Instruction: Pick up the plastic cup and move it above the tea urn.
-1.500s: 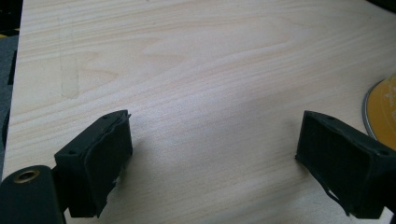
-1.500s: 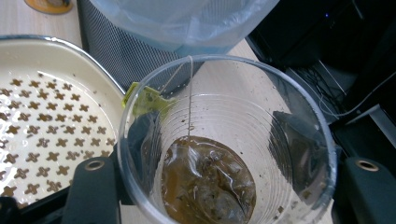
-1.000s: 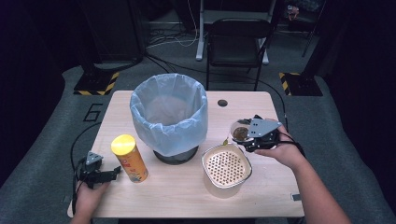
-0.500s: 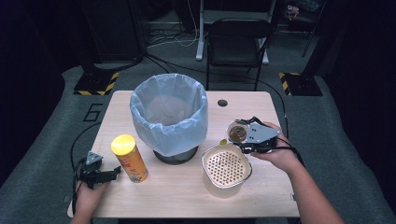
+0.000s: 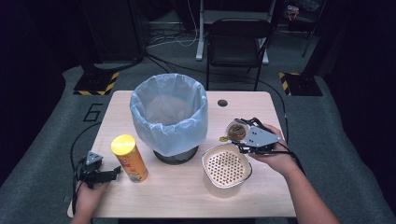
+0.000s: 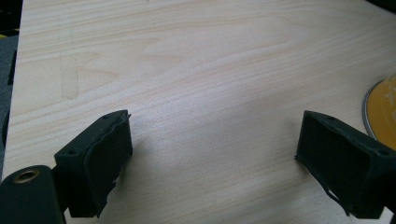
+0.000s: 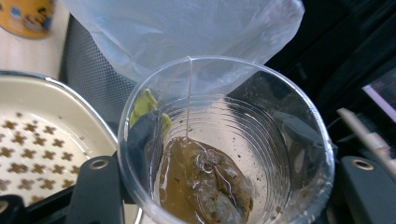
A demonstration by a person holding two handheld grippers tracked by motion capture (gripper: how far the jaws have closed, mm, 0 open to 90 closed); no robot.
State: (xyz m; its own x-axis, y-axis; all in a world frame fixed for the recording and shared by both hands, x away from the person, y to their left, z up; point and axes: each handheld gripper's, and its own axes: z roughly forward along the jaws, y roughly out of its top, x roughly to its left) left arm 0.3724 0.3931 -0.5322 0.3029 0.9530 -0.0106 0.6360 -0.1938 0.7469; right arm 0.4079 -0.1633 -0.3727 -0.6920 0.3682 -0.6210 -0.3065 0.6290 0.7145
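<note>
A clear plastic cup [image 5: 236,129] with a wet tea bag [image 7: 205,186] and brown liquid is held just above the far right rim of a cream strainer bowl [image 5: 226,170]. My right gripper [image 5: 239,135] is shut on the cup [image 7: 224,93], a jaw on each side of its wall [image 7: 222,140]. Those jaws have just been closing a little tighter on the cup. At the table's front left, my left gripper [image 5: 112,173] rests open over bare wood [image 6: 212,158]. It points at a yellow-lidded chips can [image 5: 130,157], whose lid edge [image 6: 383,109] lies to the right of the jaws.
A bin lined with a pale blue bag [image 5: 169,116] stands mid-table, left of the cup; its bag [image 7: 187,32] hangs just behind the cup. A dark chair [image 5: 238,42] stands beyond the wooden table [image 5: 177,196]. A small round hole [image 5: 222,102] sits near the far edge.
My right hand has shifted slightly left with the cup, toward the bin and the strainer bowl's rim. The left hand and the chips can have stayed where they were.
</note>
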